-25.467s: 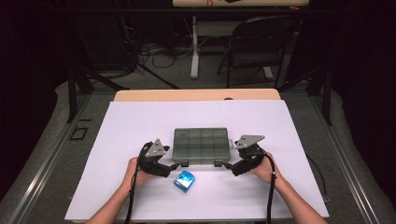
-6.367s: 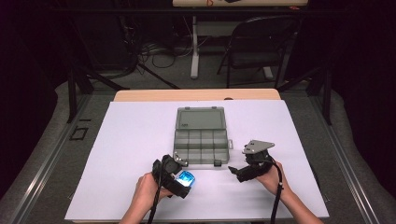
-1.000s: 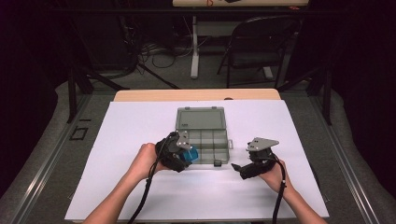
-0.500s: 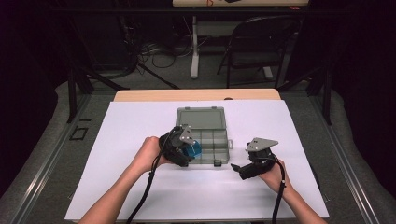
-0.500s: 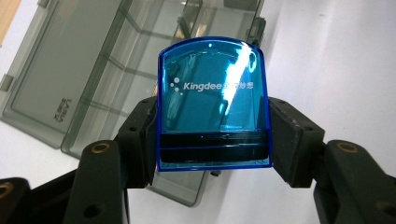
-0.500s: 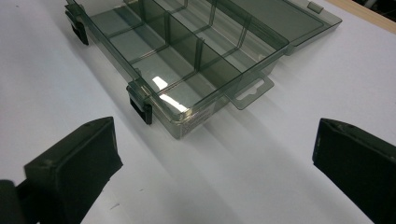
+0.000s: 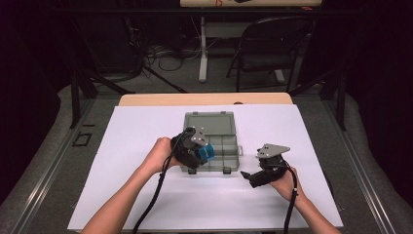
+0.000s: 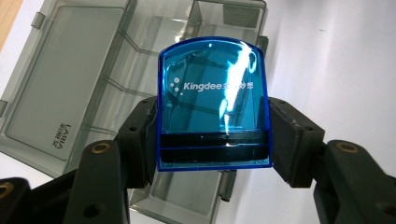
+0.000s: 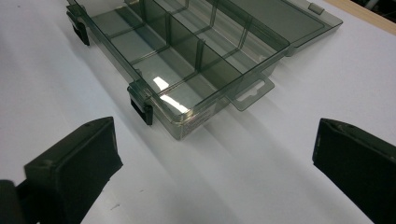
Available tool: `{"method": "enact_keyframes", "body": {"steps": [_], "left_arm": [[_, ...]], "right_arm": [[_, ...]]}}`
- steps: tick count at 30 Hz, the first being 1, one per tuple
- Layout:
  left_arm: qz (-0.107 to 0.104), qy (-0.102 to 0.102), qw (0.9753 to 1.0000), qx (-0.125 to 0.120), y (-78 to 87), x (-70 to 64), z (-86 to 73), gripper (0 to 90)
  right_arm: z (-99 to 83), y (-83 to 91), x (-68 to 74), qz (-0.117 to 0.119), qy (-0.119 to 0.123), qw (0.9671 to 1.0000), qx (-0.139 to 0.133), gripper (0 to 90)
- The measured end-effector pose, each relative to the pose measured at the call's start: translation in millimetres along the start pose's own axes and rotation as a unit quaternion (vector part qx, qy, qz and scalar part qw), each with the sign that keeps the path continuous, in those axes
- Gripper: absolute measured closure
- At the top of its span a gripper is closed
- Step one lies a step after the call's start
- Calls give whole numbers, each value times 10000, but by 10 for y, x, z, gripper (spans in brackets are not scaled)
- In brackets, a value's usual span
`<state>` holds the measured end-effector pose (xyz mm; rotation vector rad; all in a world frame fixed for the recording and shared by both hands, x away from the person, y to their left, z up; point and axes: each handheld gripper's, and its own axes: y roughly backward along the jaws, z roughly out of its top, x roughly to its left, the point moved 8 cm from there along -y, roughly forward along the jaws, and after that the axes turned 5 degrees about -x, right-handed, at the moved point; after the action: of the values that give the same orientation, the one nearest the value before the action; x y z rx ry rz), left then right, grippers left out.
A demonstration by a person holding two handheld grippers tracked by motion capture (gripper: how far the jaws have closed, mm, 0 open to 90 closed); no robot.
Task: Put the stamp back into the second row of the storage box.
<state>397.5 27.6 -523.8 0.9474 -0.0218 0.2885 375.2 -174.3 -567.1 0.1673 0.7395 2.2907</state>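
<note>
One translucent blue plastic block [image 8: 213, 103], printed "Kingdee" in white, is clamped between the left gripper [image 8: 212, 135] jaws above the one open smoky-grey plastic compartment box [image 7: 214, 141]. Its lid label, readable from the left gripper view, seems to say "LAMIA". Right gripper [image 9: 215, 168] spread wide on the white table [image 7: 146, 131], holding nothing.

Bright table, dark surroundings, slight glare

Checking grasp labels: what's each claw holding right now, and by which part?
Left claw grips the blue translucent box by its two side walls near the dark base band, above the open organizer case. Right claw is open, holding nothing.
</note>
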Motion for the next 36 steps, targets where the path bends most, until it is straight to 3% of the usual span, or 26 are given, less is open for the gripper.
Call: {"method": "enact_keyframes", "body": {"steps": [3, 9, 17, 24, 36], "left_arm": [[-1, -112, 9999, 50, -35, 13, 15, 411], [1, -128, 9999, 56, -90, 43, 58, 411], [-84, -357, 9993, 104, -159, 65, 88, 410], [-201, -408, 9989, 85, -213, 75, 113, 410], [-194, -655, 9976, 140, -285, 105, 174, 410]], "right_arm": [[-5, -5, -1, 6, -6, 10000, 13, 0], [-6, -9, -8, 11, 2, 10000, -23, 0], [-14, -16, -6, 17, 15, 10000, 0, 0], [-28, -17, -9, 22, 5, 10000, 53, 0], [-28, -11, -2, 31, 2, 10000, 45, 0]]}}
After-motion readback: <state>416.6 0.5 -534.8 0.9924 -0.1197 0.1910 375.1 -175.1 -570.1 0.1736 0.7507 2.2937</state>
